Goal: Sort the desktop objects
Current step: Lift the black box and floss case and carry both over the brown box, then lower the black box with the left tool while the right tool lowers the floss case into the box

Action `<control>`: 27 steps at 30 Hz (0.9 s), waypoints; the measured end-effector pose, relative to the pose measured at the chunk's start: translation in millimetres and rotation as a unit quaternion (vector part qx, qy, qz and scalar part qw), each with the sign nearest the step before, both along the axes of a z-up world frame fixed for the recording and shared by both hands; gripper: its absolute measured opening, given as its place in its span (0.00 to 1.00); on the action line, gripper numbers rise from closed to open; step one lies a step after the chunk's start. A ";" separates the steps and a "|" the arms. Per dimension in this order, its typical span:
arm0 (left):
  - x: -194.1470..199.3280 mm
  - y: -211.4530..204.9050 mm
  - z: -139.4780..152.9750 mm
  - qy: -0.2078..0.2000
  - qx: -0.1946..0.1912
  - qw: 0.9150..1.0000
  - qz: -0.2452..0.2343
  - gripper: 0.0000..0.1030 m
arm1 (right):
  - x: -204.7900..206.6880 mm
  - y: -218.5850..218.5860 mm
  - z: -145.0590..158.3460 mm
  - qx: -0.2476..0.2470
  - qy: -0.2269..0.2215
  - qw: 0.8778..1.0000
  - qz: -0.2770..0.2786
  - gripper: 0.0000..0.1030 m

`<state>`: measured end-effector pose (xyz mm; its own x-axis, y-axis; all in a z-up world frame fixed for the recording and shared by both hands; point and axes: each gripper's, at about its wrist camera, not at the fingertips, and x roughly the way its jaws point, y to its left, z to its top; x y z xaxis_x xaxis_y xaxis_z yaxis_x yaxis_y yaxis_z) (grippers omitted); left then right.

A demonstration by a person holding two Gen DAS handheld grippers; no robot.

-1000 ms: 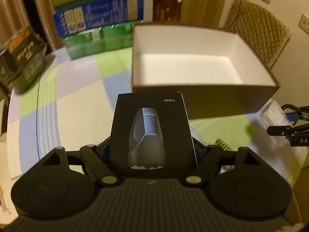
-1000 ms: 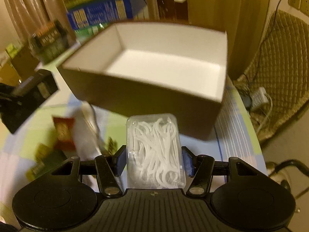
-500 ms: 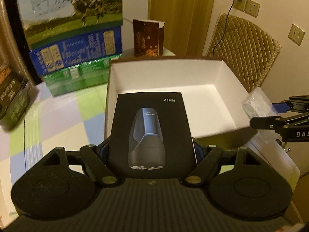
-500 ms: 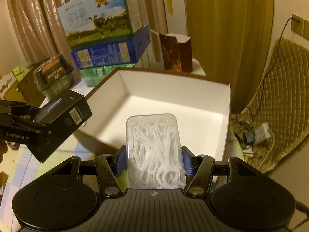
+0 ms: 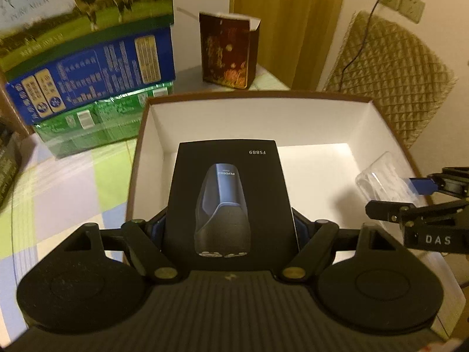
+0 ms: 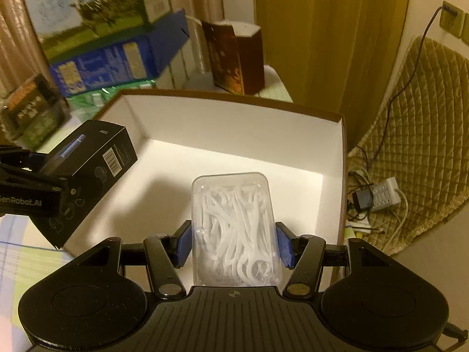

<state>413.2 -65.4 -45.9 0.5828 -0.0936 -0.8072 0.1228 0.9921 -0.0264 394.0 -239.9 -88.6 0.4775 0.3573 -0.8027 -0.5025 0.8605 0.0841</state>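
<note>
My left gripper is shut on a black shaver box and holds it over the left part of a large brown carton with a white inside. My right gripper is shut on a clear case of white floss picks, held above the carton's floor. In the right wrist view the shaver box and the left gripper hang over the carton's left wall. In the left wrist view the floss case and the right gripper show at the right rim.
Stacked milk cartons stand behind the carton on the left of the checked tablecloth. A dark red open box stands behind it. A quilted chair and a power strip with cables lie to the right, off the table.
Both grippers moved forward with their loads, from in front of the brown carton to above its open inside. The grips have not changed.
</note>
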 end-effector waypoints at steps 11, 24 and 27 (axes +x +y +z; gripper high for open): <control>39.9 -9.9 -50.3 0.052 0.050 0.997 0.004 0.75 | 24.2 15.0 -31.1 -0.046 0.016 0.999 0.009 0.54; 48.4 -11.9 -61.6 0.072 0.062 0.995 -0.015 0.73 | 33.8 24.7 -43.1 -0.086 0.009 0.996 0.031 0.54; 49.5 -12.0 -58.3 0.071 0.066 0.995 -0.019 0.74 | 36.6 27.3 -46.7 -0.096 0.007 0.995 0.036 0.54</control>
<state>462.8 -77.4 -104.2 0.4604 -0.0007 -0.8877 0.1654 0.9825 0.0850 430.6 -212.6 -135.3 0.4447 0.2300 -0.8656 -0.5638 0.8229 -0.0710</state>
